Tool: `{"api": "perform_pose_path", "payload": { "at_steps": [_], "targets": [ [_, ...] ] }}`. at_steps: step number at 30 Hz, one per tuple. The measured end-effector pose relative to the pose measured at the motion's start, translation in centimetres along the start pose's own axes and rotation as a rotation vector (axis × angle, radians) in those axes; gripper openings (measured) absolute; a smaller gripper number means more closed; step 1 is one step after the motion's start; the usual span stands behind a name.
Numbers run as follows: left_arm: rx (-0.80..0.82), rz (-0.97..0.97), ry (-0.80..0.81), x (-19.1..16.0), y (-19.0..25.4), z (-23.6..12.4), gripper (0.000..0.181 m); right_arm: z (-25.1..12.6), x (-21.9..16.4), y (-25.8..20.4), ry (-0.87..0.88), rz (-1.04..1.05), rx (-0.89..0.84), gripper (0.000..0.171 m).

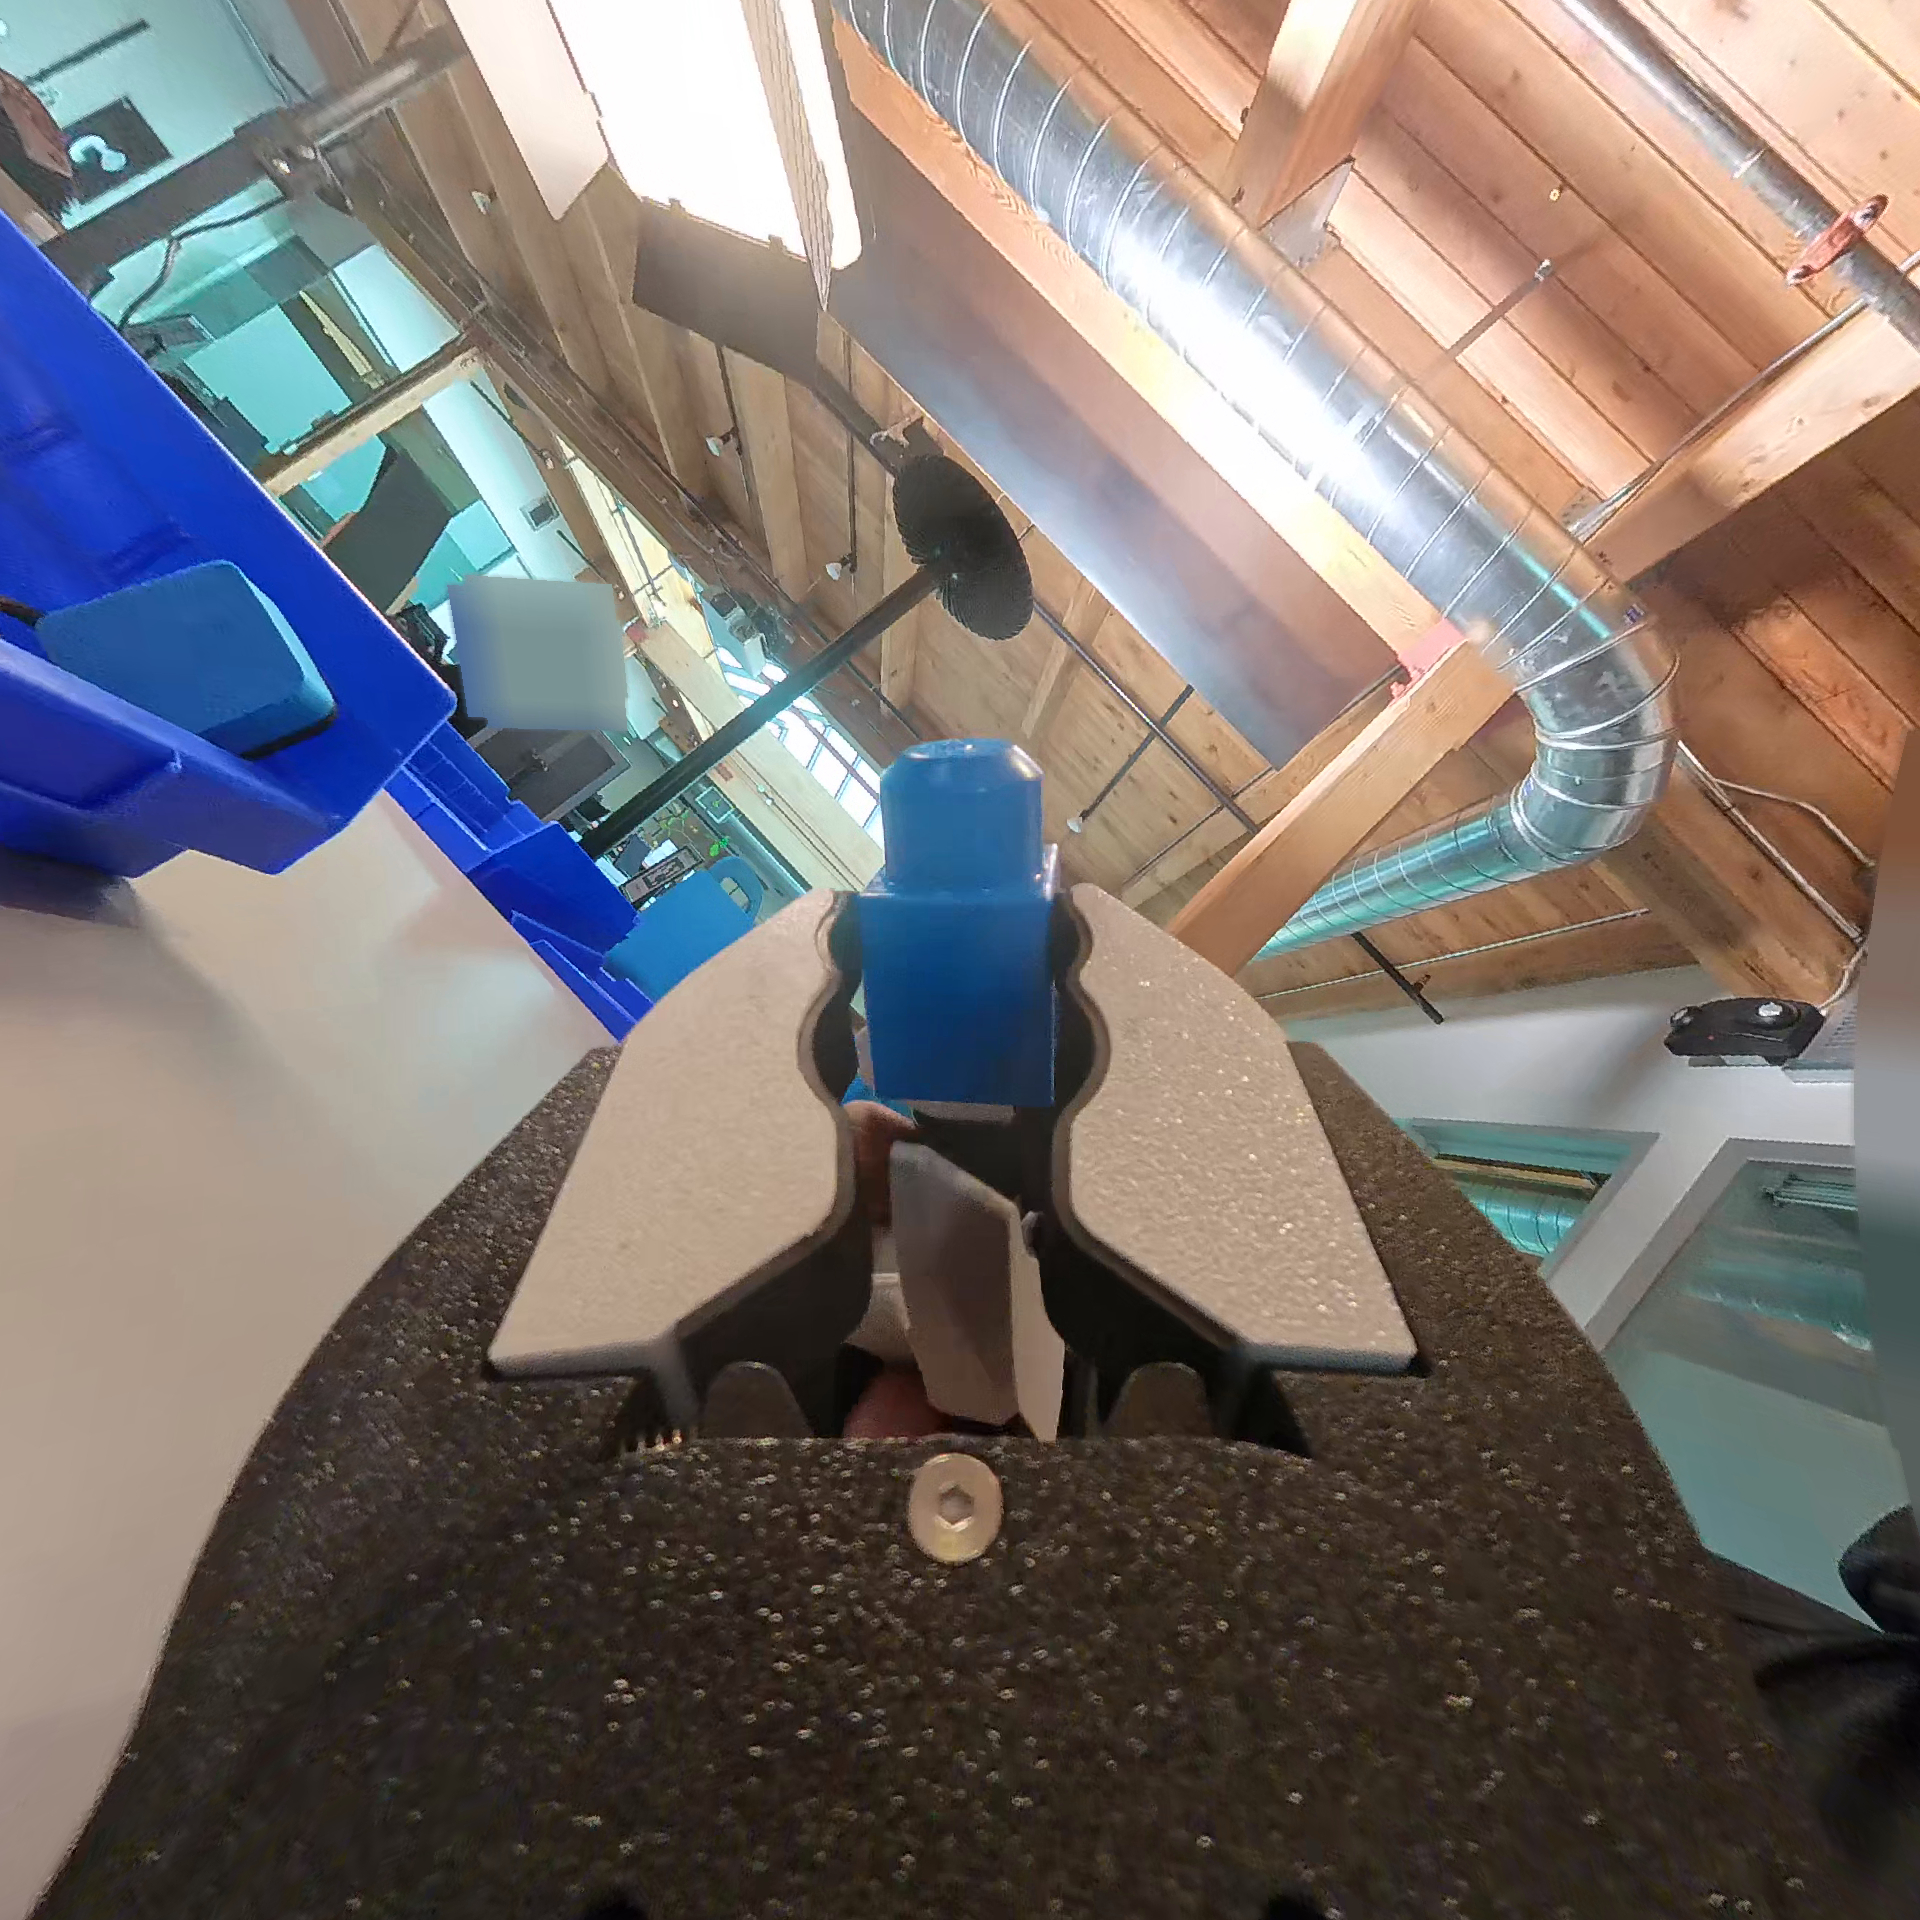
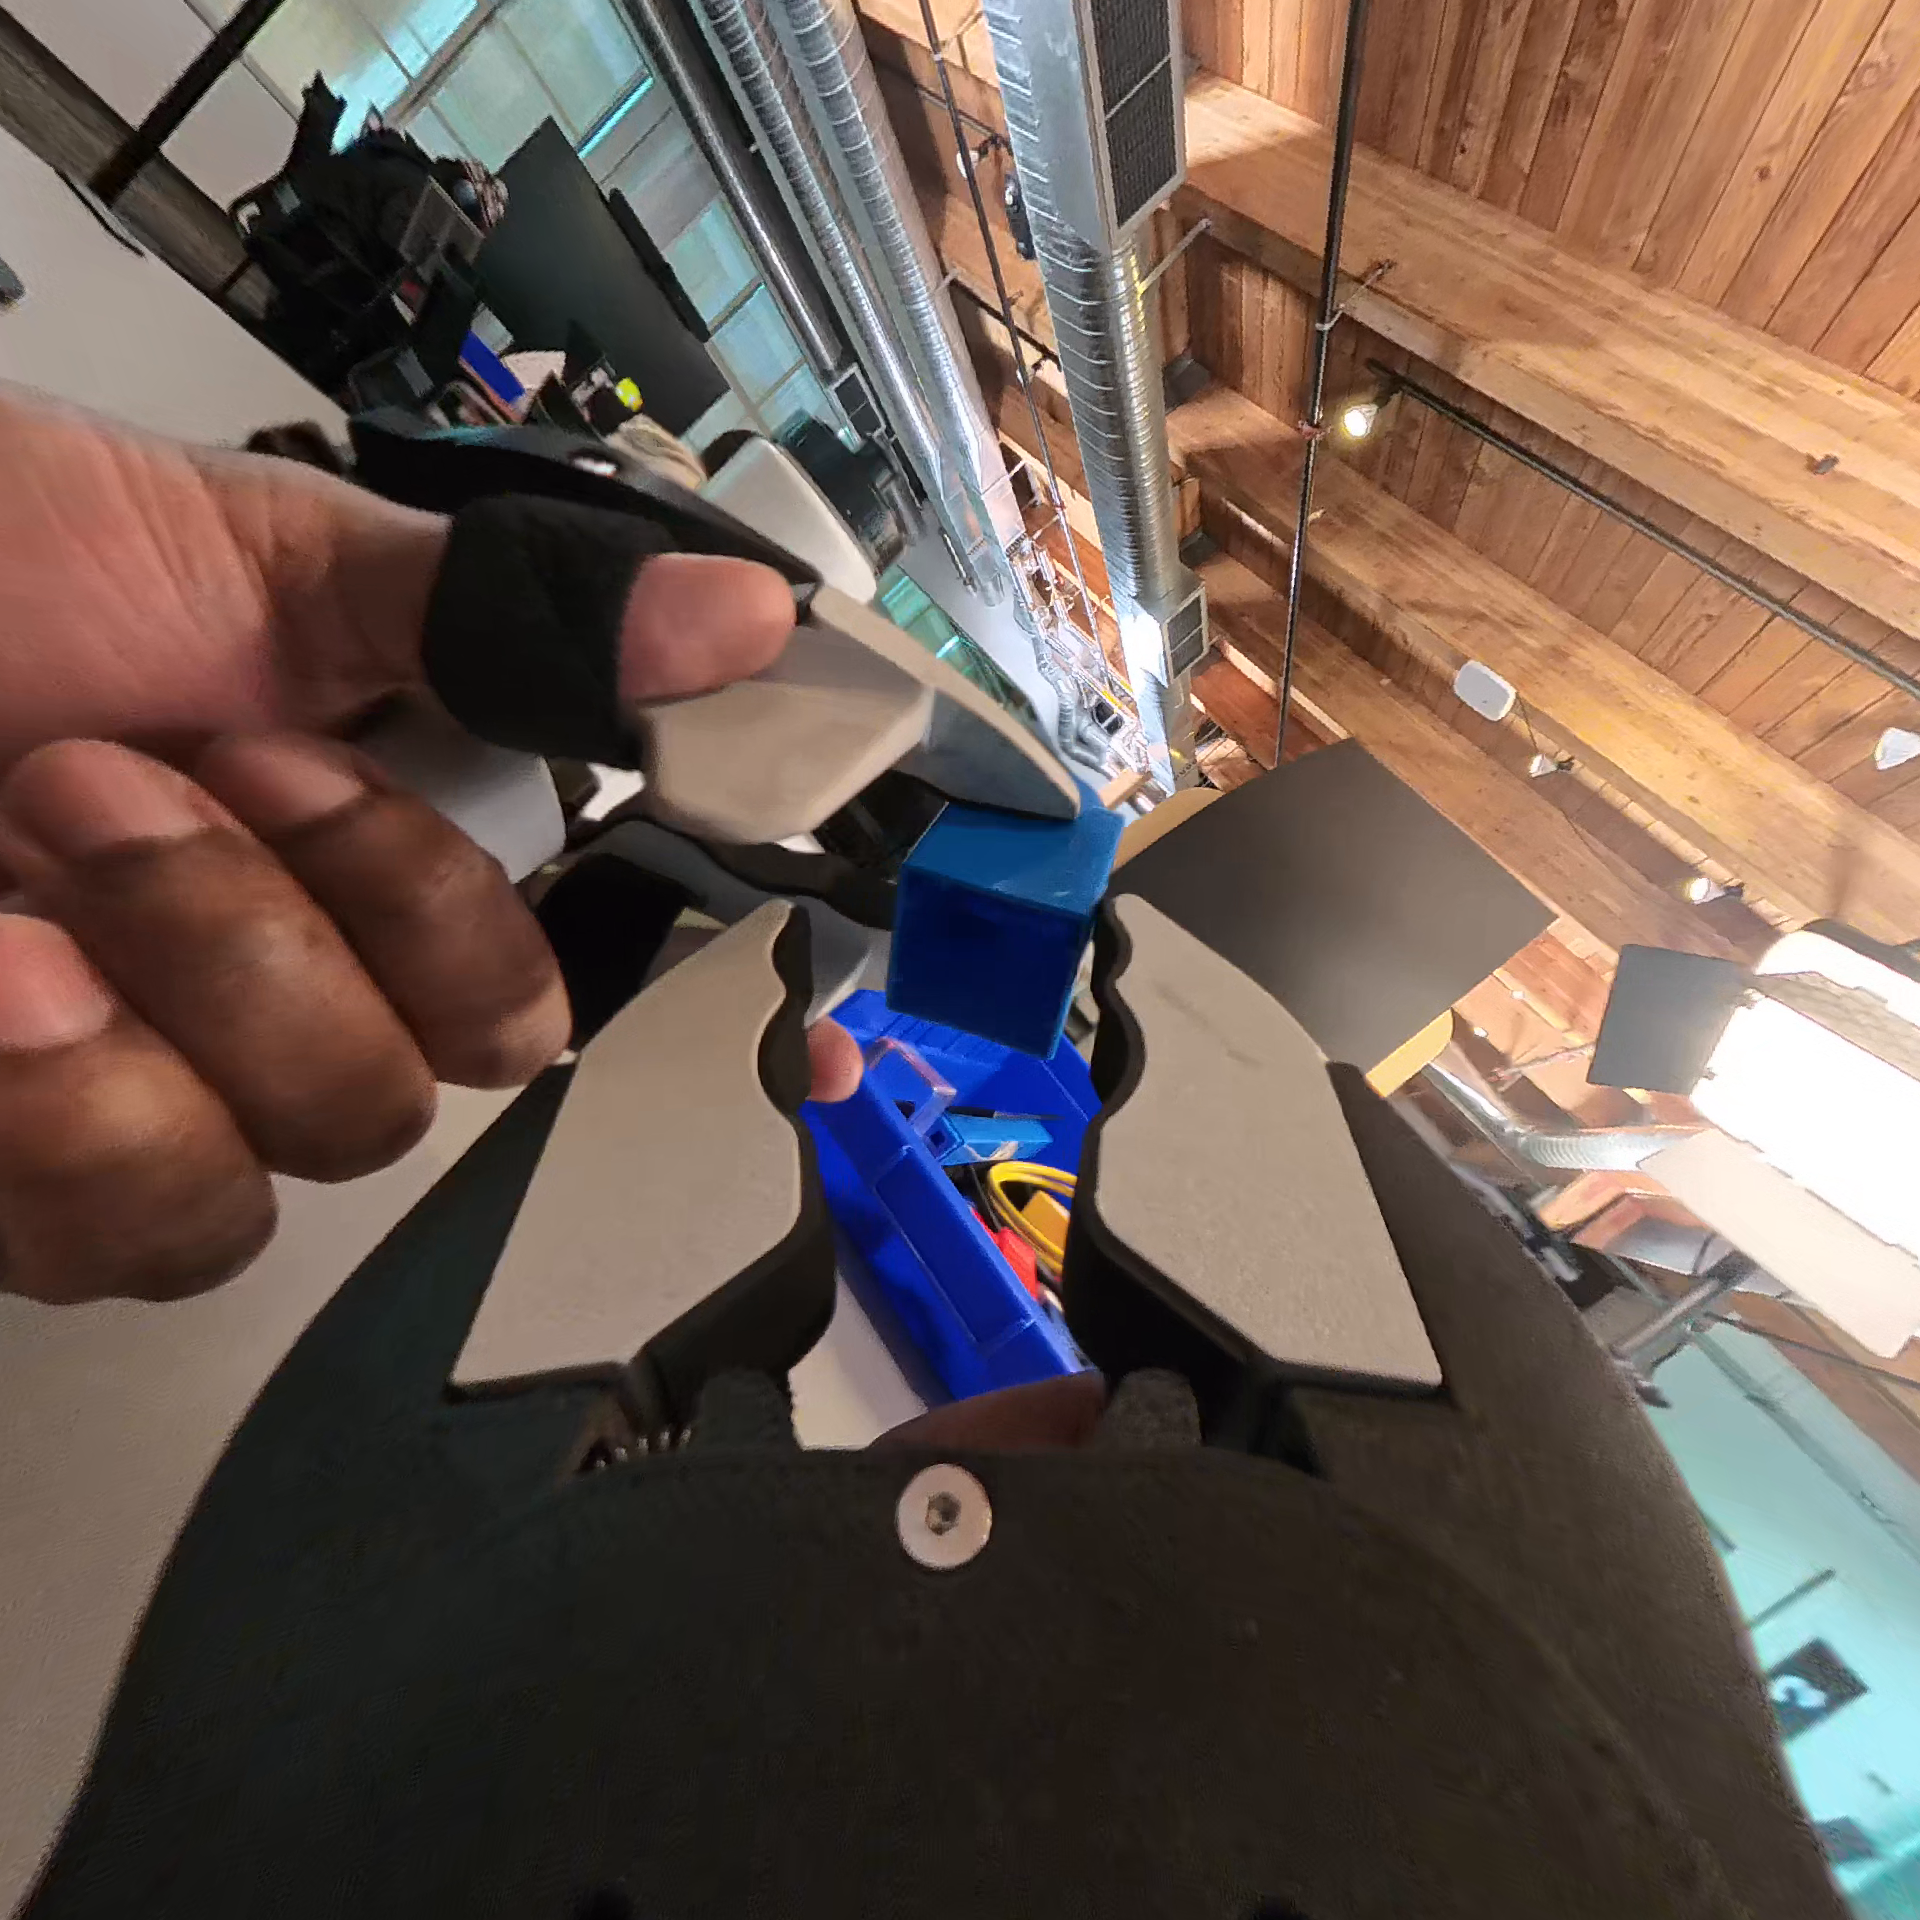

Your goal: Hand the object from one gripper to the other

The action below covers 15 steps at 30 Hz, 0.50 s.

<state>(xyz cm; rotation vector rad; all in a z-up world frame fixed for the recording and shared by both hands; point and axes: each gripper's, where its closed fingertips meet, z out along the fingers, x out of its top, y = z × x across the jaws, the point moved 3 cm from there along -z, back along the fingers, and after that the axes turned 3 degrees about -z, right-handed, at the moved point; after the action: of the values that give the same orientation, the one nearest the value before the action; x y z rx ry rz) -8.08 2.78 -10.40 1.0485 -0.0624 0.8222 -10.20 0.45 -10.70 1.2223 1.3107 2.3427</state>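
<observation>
1. The left gripper (image 1: 956, 997) is clenched on a blue block (image 1: 961, 997); its two grey fingers (image 1: 717, 1091) press the block's square body from either side, near the fingertips.
2. A round blue peg on the block's end sticks out past those fingertips, toward the wooden ceiling (image 1: 1558, 260).
3. In the right wrist view, the same blue block (image 2: 992, 935) sits at the mouth of the right gripper (image 2: 945, 966), between its two fingertips.
4. The right gripper's jaws are spread apart. The block's right edge lies close against the right finger (image 2: 1226, 1122); whether they touch cannot be told. A clear gap separates the block from the other finger.
5. The left gripper (image 2: 862, 727) reaches the block from the upper left of that view, a grey finger lying over the block's top edge.
6. A bare hand (image 2: 208, 831), with a black strap around one finger, holds the left gripper, to the left of the block.
7. A blue bin (image 2: 935, 1226) holding yellow and red parts lies behind the block, seen through the gap of the right gripper.
8. More blue bins (image 1: 187, 623) stand on a white table (image 1: 208, 1143), left of the block in the left wrist view.
9. A silver duct (image 1: 1299, 364) runs along the ceiling beyond the block.
</observation>
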Motion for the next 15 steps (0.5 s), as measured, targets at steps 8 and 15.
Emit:
{"api": "perform_pose_path", "payload": {
  "at_steps": [8, 15],
  "targets": [
    [0.016, 0.043, -0.066, -1.0, -0.1, 0.3, 0.036, -0.1, -0.4, 1.0, -0.012, 0.051, -0.040, 0.039],
    [0.075, 0.316, -0.199, -0.5, 0.2, 0.2, 0.053, -0.3, -0.6, 1.5, 0.018, 0.192, 0.019, 0.038]
  ]
}}
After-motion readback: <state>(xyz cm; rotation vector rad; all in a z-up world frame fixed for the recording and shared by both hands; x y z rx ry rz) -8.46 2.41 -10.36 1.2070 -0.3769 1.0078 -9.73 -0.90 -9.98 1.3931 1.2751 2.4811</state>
